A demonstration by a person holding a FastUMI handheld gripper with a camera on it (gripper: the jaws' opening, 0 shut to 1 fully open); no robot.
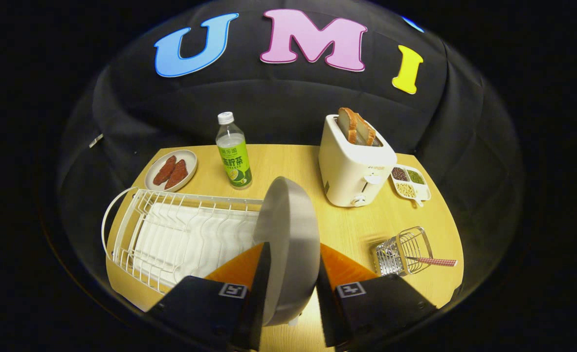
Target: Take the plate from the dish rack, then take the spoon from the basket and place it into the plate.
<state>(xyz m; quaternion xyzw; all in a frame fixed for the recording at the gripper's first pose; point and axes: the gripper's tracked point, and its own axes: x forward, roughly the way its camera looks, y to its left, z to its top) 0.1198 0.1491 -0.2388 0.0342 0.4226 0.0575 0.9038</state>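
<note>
The gripper (291, 288) pinches the upright plate (288, 234) between both fingers; the plate hides the dish rack's (171, 234) near end, and the spoon's (432, 261) bowl is lost inside the basket (401, 254)

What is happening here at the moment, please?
The gripper is shut on the plate, holding it upright on edge beside the white dish rack. The spoon sits in the wire basket, not yet taken. Beyond them on the table stand a toaster and a bottle.
</note>
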